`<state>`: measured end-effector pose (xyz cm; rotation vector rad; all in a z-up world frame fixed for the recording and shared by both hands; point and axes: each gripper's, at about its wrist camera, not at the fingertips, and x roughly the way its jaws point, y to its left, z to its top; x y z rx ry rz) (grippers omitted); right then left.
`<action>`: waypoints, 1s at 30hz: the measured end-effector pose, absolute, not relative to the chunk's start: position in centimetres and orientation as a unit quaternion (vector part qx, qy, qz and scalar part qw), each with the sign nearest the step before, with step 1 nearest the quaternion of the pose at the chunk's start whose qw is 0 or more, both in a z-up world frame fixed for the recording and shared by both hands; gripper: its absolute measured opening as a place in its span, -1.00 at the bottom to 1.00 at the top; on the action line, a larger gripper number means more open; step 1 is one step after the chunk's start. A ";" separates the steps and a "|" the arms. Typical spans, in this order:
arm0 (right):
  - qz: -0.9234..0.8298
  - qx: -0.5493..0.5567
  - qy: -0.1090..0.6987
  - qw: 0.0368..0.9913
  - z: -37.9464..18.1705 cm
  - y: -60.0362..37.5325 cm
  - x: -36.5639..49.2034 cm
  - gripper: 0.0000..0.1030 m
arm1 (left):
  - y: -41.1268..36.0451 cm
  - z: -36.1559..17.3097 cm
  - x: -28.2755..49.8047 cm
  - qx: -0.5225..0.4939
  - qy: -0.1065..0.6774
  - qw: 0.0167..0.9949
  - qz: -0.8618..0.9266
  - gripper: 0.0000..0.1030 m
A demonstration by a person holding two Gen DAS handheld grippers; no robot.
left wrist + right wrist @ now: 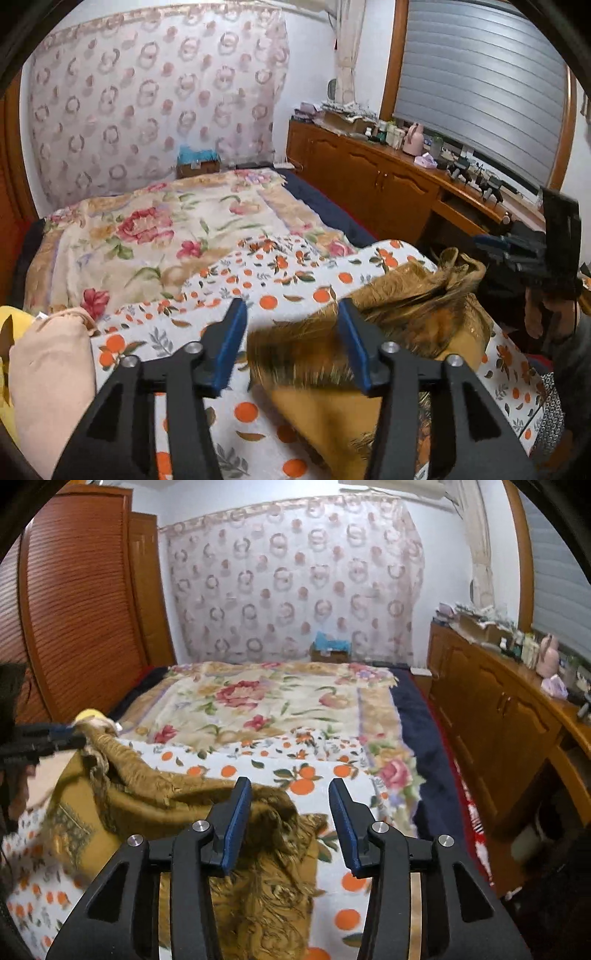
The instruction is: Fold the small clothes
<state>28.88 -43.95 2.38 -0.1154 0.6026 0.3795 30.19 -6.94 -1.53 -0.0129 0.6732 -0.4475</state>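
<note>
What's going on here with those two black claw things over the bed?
A person is holding a two-fingered tool in each hand to fold small clothes. A crumpled golden-brown fringed cloth lies on the orange-print sheet. The left gripper and right gripper both hover over it with jaws open, so neither has clamped it. The cloth is not yet folded.

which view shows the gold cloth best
The right wrist view: the gold cloth spreads from the left edge across the lower middle, showing its folds, pattern and a raised corner at the left gripper. The left wrist view shows only a blurred part of it, partly hidden behind that gripper's own fingers.
</note>
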 end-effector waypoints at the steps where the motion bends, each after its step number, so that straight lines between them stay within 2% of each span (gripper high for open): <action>1: 0.194 -0.061 0.295 0.934 2.2 -44.0 28.6 -0.06 | -6.6 -1.4 30.4 -0.010 0.330 0.918 -0.219 0.06; 8: 0.223 -0.097 0.347 0.906 -1.2 -42.5 30.3 -0.01 | -5.8 -3.8 29.5 -0.017 0.361 0.905 -0.226 0.07; 14: 0.256 -0.067 0.357 0.896 -2.1 -42.1 33.5 -0.04 | -6.2 -7.2 29.5 -0.009 0.405 0.888 -0.219 0.07; 15: 0.268 -0.063 0.354 0.894 -2.0 -42.1 33.9 -0.15 | -6.2 -7.6 29.7 -0.011 0.410 0.886 -0.218 0.07; 17: 0.292 -0.056 0.354 0.887 -1.8 -42.1 34.4 -0.93 | -6.4 -8.0 30.1 -0.015 0.413 0.884 -0.219 0.07; 19: 0.288 -0.057 0.341 0.893 -1.6 -42.3 34.9 -0.99 | -6.5 -8.2 30.7 -0.010 0.410 0.888 -0.209 0.07; 24: 0.182 -0.044 0.373 0.909 -2.6 -43.6 36.9 -0.99 | -5.7 -8.7 33.3 0.002 0.398 0.906 -0.142 0.07; 27: 0.164 -0.061 0.375 0.911 -2.6 -43.2 36.5 -0.92 | -5.4 -8.9 33.9 -0.010 0.402 0.903 -0.150 0.07; 28: 0.160 -0.064 0.375 0.911 -2.6 -43.3 36.4 -0.80 | -5.5 -8.8 33.9 -0.009 0.399 0.904 -0.156 0.07; 30: 0.170 -0.063 0.370 0.911 -2.1 -43.2 36.0 -0.76 | -5.7 -8.7 33.7 -0.004 0.395 0.904 -0.165 0.07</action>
